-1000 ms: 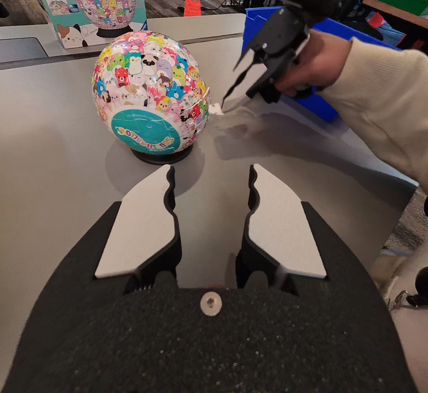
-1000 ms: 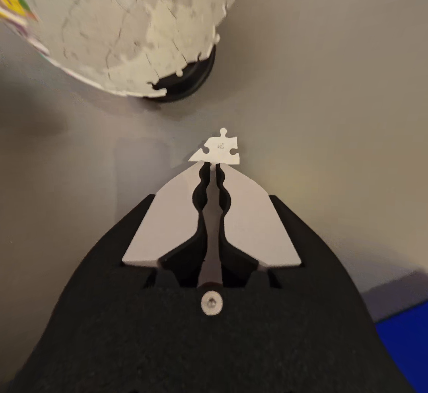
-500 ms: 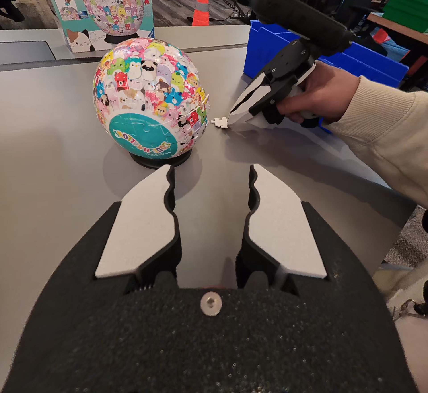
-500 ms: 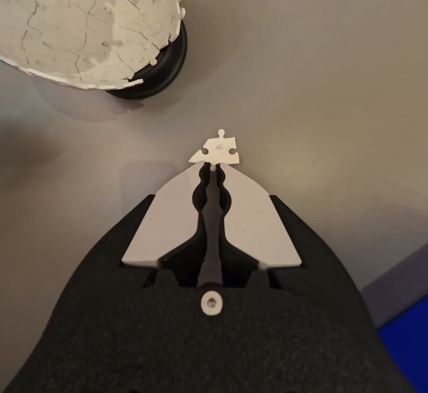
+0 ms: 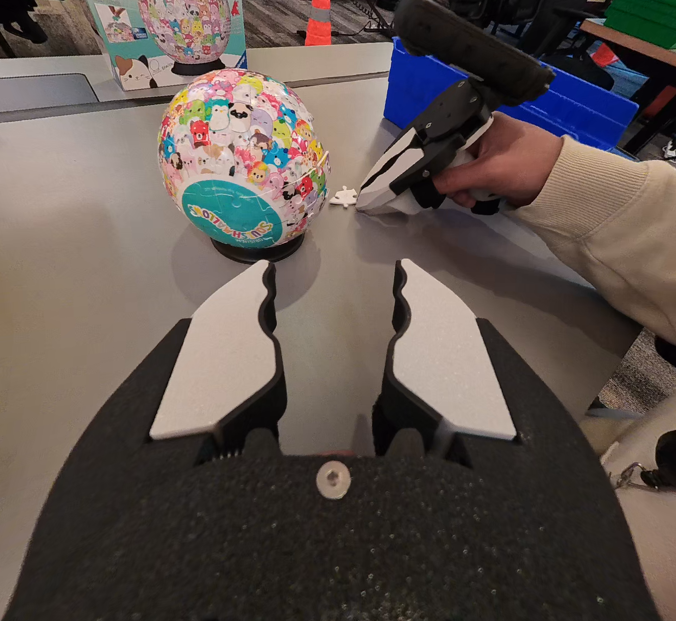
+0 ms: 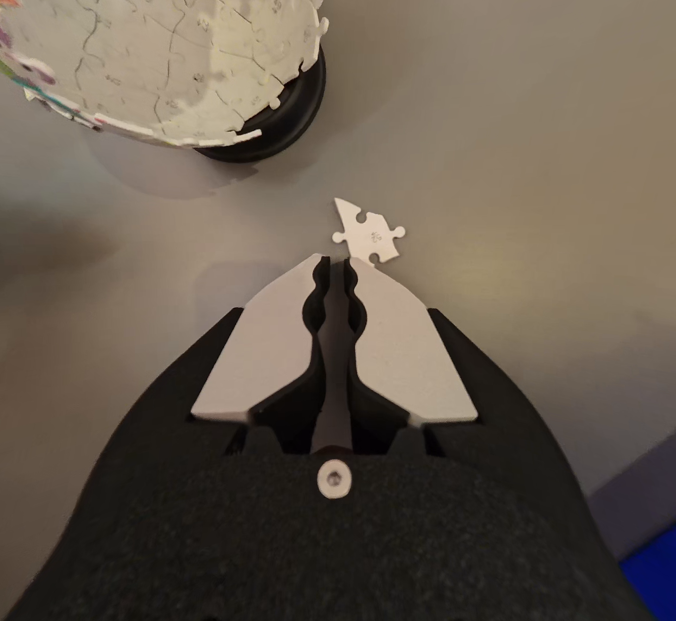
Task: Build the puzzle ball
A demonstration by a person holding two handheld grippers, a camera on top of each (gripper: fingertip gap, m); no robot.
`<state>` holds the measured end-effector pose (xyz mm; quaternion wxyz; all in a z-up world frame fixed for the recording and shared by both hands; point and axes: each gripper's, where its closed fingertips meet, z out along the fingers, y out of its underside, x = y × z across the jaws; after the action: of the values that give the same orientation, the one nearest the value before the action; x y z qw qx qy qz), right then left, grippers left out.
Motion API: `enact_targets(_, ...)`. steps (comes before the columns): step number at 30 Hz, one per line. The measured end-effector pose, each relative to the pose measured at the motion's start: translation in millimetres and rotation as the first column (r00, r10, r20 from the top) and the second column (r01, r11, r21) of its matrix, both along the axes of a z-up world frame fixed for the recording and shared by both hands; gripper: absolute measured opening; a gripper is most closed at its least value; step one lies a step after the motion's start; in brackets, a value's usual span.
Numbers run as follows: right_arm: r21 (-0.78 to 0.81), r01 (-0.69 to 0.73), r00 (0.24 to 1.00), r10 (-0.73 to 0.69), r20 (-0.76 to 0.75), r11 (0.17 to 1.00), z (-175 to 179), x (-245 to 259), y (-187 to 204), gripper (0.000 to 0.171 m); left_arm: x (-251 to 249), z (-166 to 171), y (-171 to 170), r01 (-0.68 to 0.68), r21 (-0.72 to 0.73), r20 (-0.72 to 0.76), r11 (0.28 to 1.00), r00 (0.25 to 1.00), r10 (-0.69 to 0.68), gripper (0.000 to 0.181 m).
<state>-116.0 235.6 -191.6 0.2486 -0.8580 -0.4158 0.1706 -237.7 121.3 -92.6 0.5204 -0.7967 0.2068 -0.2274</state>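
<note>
Black foam and white finger plates fill the near part of my left view: my left gripper (image 5: 333, 267) hovers over the grey table (image 5: 73, 238) with its jaws wide apart and nothing between them.

Past it to the right, my right hand (image 5: 501, 161), in a cream sleeve (image 5: 603, 223), grips the right gripper (image 5: 360, 201) by its handle, nose angled down so the tips touch the table. Seen from its own camera, the right gripper (image 6: 333, 259) has its jaws nearly together, only a thin slit between them, and nothing held. A white puzzle piece (image 6: 367, 234) lies flat on the table, blank side up with a small printed mark, touching the tip of the right-hand finger.

Just beyond the piece, the puzzle ball (image 5: 241, 161) sits on a black ring stand (image 5: 256, 250). Its outside is crowded with colourful cartoon animals around a teal logo patch; the side facing my right gripper is open, showing the white inner surface (image 6: 164, 37) with a jagged unfinished edge.

Farther back stand the puzzle's box (image 5: 161, 11), lettered and picturing the ball, a blue bin (image 5: 420, 91), and an orange cone (image 5: 319, 0).
</note>
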Motion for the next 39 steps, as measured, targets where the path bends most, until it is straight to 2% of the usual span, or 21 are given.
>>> enact_targets(7,0.027,0.029,0.996,-0.027,-0.089,0.999,17.2,8.4,4.9,0.009,-3.0,-0.1,0.5,0.003,0.003,-0.011,1.0,1.0,-0.003,0.061)
enact_targets(16,0.061,-0.004,1.0,0.005,-0.002,0.998,-3.0,11.8,17.3,0.018,-4.3,-0.7,3.4,0.006,0.003,-0.018,1.0,1.0,-0.006,0.061)
enact_targets(26,0.094,-0.045,0.999,0.043,0.029,0.995,-2.4,6.7,17.7,0.009,-6.6,-1.9,5.9,0.001,-0.006,-0.023,1.0,1.0,-0.001,0.061)
enact_targets(27,0.096,-0.049,0.999,0.047,0.024,0.994,-1.9,6.2,17.4,0.0,-6.4,-2.0,6.1,0.002,-0.006,-0.026,1.0,1.0,-0.002,0.061)
enact_targets(34,0.118,-0.068,0.998,0.069,-0.009,0.991,6.4,7.1,18.8,0.0,-2.9,-0.7,8.6,0.006,-0.007,-0.031,1.0,1.0,-0.006,0.06)
enact_targets(39,0.121,-0.071,0.997,0.074,-0.02,0.99,5.4,8.1,19.9,0.012,0.5,-2.8,8.2,0.014,-0.013,-0.036,1.0,0.999,-0.014,0.06)
